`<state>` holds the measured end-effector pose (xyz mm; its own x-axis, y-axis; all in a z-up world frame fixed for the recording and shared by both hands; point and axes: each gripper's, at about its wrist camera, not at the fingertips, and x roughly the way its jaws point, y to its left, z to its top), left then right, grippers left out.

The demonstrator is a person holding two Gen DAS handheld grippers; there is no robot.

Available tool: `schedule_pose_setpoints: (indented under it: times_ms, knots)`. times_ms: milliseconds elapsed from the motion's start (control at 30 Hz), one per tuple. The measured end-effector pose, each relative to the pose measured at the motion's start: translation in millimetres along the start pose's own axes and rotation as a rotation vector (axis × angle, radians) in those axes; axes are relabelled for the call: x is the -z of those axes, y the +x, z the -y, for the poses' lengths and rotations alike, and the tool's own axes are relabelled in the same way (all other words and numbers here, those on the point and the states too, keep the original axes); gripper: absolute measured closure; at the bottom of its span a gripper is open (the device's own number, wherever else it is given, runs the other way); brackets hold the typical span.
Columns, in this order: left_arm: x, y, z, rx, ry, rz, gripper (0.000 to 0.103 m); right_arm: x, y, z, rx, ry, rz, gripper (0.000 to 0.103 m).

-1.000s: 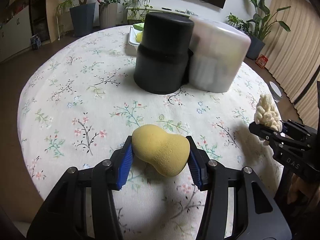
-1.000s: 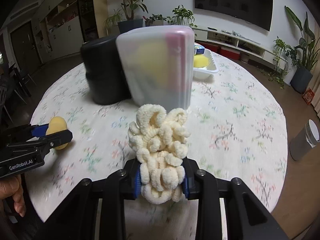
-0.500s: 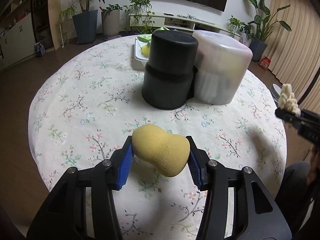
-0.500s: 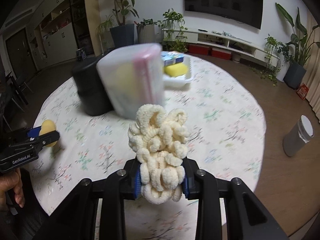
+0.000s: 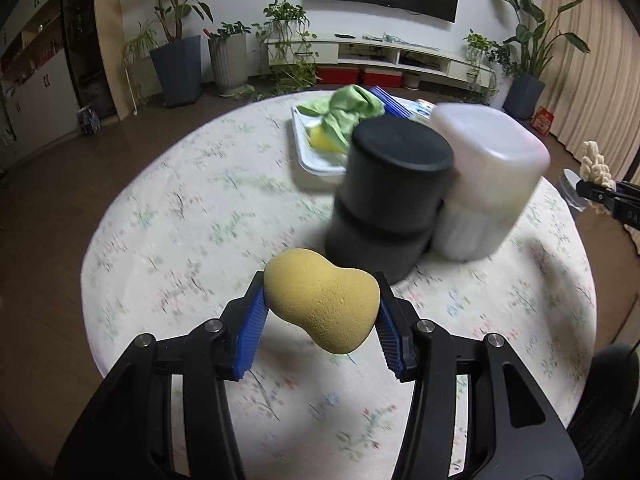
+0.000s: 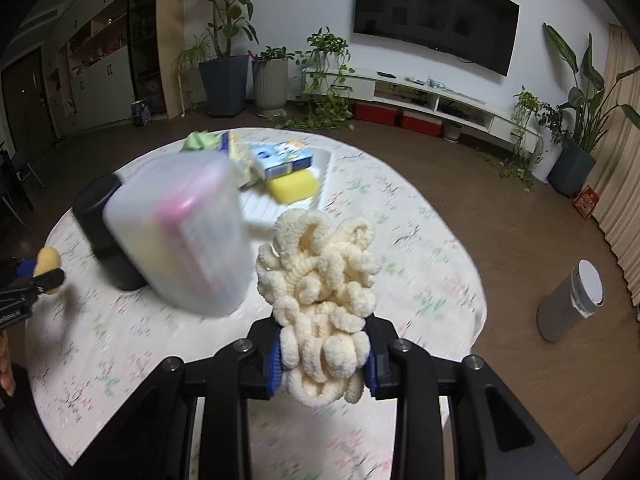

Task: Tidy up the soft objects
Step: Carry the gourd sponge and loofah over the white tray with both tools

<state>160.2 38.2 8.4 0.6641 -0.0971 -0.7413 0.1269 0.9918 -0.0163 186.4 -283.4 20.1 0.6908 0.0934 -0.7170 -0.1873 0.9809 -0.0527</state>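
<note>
While both soft things hang clear of the table (image 5: pixel 168 240), the step in hand looks like the carry: each is lifted and on its way to wherever it belongs. The left gripper (image 5: pixel 320 312) pinches a yellow gourd-shaped sponge (image 5: pixel 322 304) between its blue pads, in front of the black canister (image 5: pixel 390 196). The right gripper (image 6: pixel 322 354) is clamped on a cream chenille scrubber (image 6: pixel 318 296), held to the right of that canister and of the frosted white container (image 5: pixel 488 184) that touches the canister's right side.

Behind the black canister lies a white tray (image 6: pixel 288 210) holding a green cloth (image 5: pixel 350 110), a yellow block sponge (image 6: pixel 290 188) and a blue box (image 6: pixel 282 158); it seems the likeliest home for the two pieces, though that is only a guess. The next move would call for reaching over or around the tall canister without knocking it, then letting go low so the light pieces do not bounce out.

Writing: the blue box's print is too blurred to read. Pale lettering on each gripper body, seen from the other's camera, is cut off at the picture's edge.
</note>
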Motion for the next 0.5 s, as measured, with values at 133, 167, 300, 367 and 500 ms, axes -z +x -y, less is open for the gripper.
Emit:
schedule_pose_setpoints:
  times_ms: [133,167,300,367,500]
  knots:
    - [-8,4,-5,-0.007,0.003,0.001,0.056,-13,10,16,0.011,0.008,-0.003,0.070]
    - [-10,5,-6,-0.005,0.002,-0.001,0.056,-15,12,18,0.012,0.011,-0.006,0.070]
    - [-18,9,-12,-0.004,0.001,-0.003,0.056,-21,21,25,0.021,0.011,-0.015,0.070]
    - [-25,11,-18,-0.005,-0.008,0.002,0.056,-24,25,28,0.021,0.010,-0.020,0.070]
    - [-53,12,-36,-0.019,-0.012,0.019,0.056,-37,31,37,0.039,0.007,-0.021,0.070]
